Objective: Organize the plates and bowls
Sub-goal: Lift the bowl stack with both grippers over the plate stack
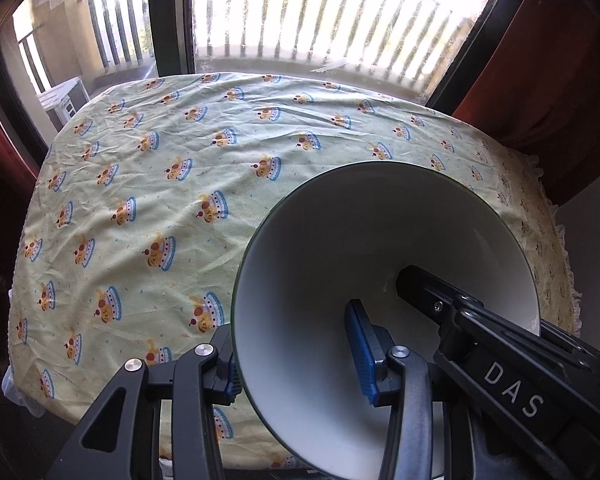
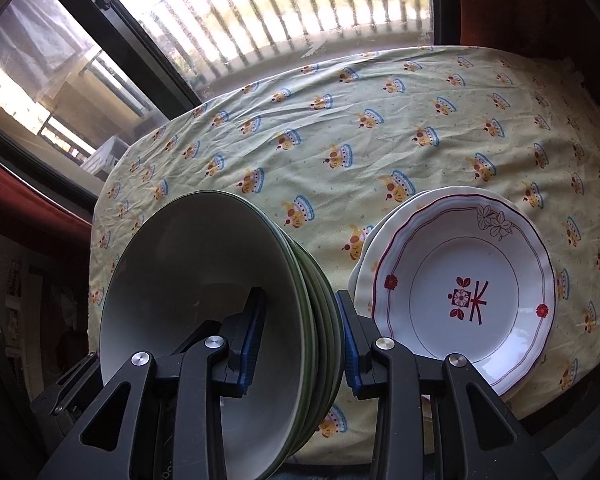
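A stack of several nested white bowls with green rims [image 2: 188, 260] hangs over the near edge of the table, held from two sides. My right gripper [image 2: 302, 342] is shut on the stack's right wall, one blue pad inside the top bowl and one outside. My left gripper [image 1: 296, 364] is shut on the opposite wall of the bowls [image 1: 380, 220] in the same way. A finger [image 1: 424, 290] of the right gripper shows inside the bowl in the left wrist view. To the right of the bowls, a stack of white plates with red flower patterns [image 2: 464, 296] lies on the cloth.
The table wears a pale green cloth with a crown print [image 2: 380, 128] [image 1: 140, 180]. Behind it is a window with a balcony railing [image 1: 320, 20]. Red curtains [image 1: 552, 80] hang at both sides. The cloth's frilled right edge [image 1: 568, 280] drops off beside the bowls.
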Demonstrator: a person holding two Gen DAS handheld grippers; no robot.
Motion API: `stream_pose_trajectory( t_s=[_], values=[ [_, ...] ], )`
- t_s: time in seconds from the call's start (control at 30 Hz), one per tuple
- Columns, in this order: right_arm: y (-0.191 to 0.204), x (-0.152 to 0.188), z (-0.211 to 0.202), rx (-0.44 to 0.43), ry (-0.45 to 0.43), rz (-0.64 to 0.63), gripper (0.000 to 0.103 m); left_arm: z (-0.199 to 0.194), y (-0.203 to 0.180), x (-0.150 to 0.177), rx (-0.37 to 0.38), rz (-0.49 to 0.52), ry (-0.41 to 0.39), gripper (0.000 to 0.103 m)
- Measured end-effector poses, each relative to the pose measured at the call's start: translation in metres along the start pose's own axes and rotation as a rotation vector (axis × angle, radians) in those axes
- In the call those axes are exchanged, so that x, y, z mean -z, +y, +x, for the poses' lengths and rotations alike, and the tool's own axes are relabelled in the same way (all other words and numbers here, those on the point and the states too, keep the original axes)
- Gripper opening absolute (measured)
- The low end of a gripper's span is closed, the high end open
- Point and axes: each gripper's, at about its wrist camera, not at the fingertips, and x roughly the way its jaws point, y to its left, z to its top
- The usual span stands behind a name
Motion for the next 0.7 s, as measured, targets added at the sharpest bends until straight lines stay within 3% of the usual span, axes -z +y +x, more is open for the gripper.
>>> stream_pose_trajectory(
  t_s=[0.33,0.7],
  values=[
    [-0.051,-0.014,-0.018,-0.030,-0.003,-0.039,0.038,0.003,-0.055,0.003,-0.023,-0.027,-0.028,0.043],
    [-0.103,-0.022,-0.023,0.003,0.017,-0.050,0.038,0.026,-0.101,0.004,0.007,-0.049,0.000,0.043]
  ],
)
